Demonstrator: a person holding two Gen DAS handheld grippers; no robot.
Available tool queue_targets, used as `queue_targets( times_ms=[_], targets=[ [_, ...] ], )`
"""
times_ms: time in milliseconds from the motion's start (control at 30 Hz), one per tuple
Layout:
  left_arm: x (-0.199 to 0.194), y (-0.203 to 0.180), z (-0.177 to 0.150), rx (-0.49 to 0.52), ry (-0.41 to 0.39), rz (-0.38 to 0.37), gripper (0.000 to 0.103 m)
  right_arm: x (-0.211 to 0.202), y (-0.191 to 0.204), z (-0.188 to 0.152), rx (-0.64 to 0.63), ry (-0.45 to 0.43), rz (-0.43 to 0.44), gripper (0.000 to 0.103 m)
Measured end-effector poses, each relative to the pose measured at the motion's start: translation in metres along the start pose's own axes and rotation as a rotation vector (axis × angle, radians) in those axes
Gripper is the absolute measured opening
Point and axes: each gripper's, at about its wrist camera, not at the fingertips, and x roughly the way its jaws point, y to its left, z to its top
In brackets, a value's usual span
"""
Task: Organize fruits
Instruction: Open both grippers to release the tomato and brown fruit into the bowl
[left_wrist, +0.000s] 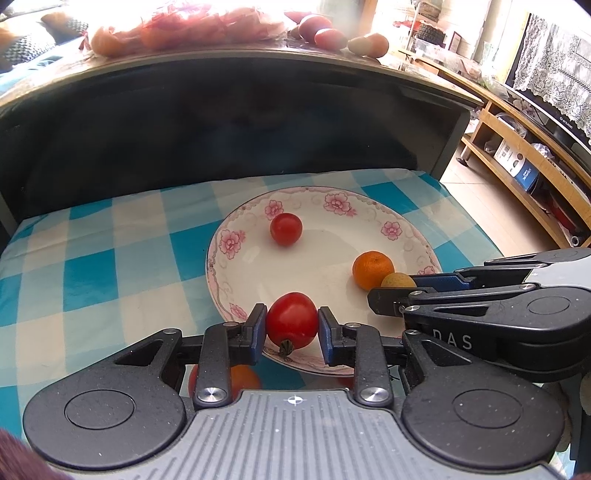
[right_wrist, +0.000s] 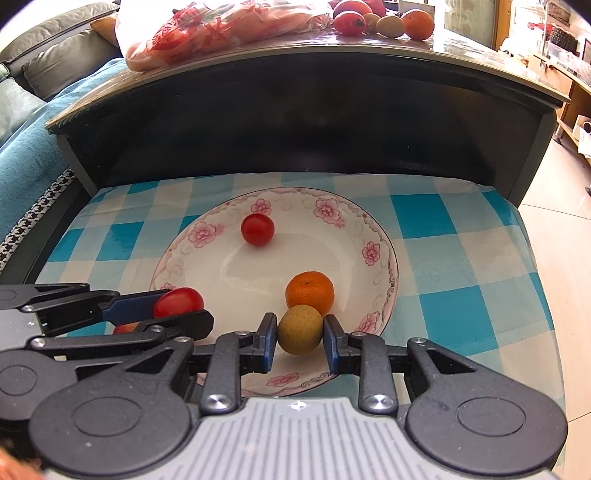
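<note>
A white plate with pink flowers (left_wrist: 369, 206) (right_wrist: 207, 258) lies on the blue checked cloth. A small red tomato (left_wrist: 286, 229) (right_wrist: 257, 229) and an orange mandarin (left_wrist: 372, 269) (right_wrist: 309, 291) lie in the plate. My left gripper (left_wrist: 291, 328) (right_wrist: 173, 306) is shut on a larger red tomato (left_wrist: 291, 319) (right_wrist: 178, 302) over the plate's near rim. My right gripper (right_wrist: 300, 334) (left_wrist: 395, 291) is shut on a yellow-green round fruit (right_wrist: 300, 329) (left_wrist: 398, 280) just in front of the mandarin.
A dark table edge (right_wrist: 295, 74) overhangs behind the plate, with a bag of fruit (right_wrist: 221, 29) and several loose fruits (right_wrist: 384, 18) on top. Another orange-red fruit (left_wrist: 242, 380) lies under my left gripper. A wooden shelf (left_wrist: 524, 155) stands at right.
</note>
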Motion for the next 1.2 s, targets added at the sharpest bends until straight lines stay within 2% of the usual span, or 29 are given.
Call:
queue_targets(
  times_ms=[567,1200],
  targets=[
    [-0.002,0.000,0.001,0.000,-0.009,0.010,0.039,-0.003,0.000,0.001,0.001,-0.019,-0.009,0.030],
    [-0.017,-0.001,-0.002,0.011,-0.012,0.044,0.042,-0.024,0.009,-0.001,0.001,-0.046,-0.006,0.031]
  ],
)
